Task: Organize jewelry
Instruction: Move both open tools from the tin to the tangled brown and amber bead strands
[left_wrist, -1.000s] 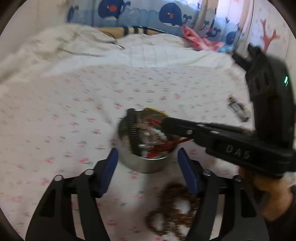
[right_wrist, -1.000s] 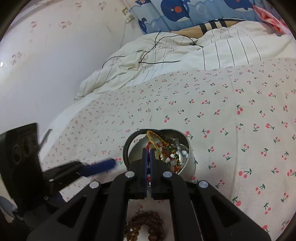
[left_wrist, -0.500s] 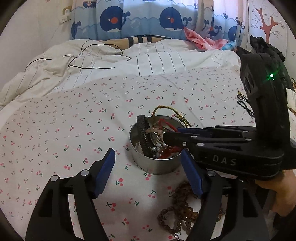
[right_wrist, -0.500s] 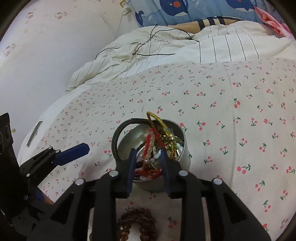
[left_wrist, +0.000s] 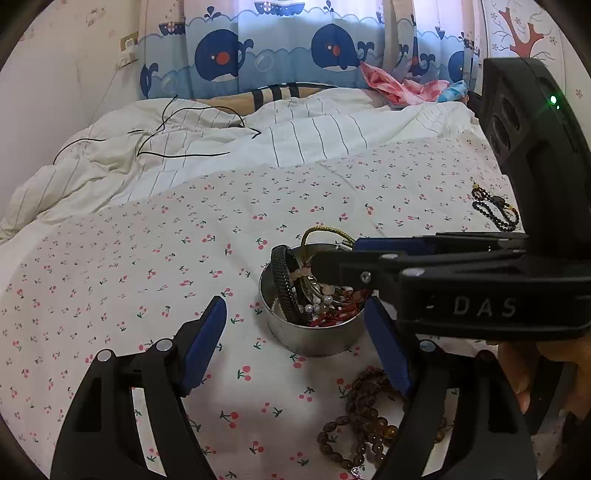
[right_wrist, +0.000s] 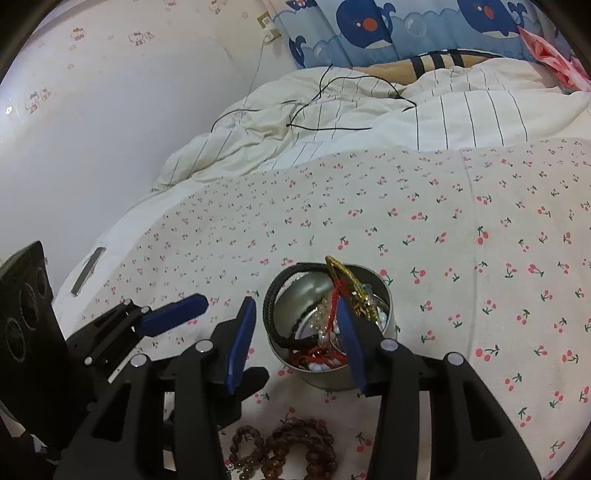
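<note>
From the left wrist, the left gripper (left_wrist: 295, 339) stands wide open, empty, just in front of a round metal tin (left_wrist: 308, 328) on the cherry-print sheet (left_wrist: 155, 258). Only here do a black bead strand (left_wrist: 495, 210) far right and the raised letters "DAS" on the right gripper (left_wrist: 332, 254) show — its tips over the tin.

From the right wrist, the right gripper (right_wrist: 295, 332) gapes, holding nothing. The tin (right_wrist: 365, 373) brims with a black braided bangle (right_wrist: 280, 306), gold cord, red thread, pale beads; brown beads (right_wrist: 295, 450) lie nearer.

Right gripper (right_wrist: 295, 338): jaws now spread wide, were shut a second ago.
Red cord (right_wrist: 334, 295): released, lying in tin (right_wrist: 384, 295).
</note>
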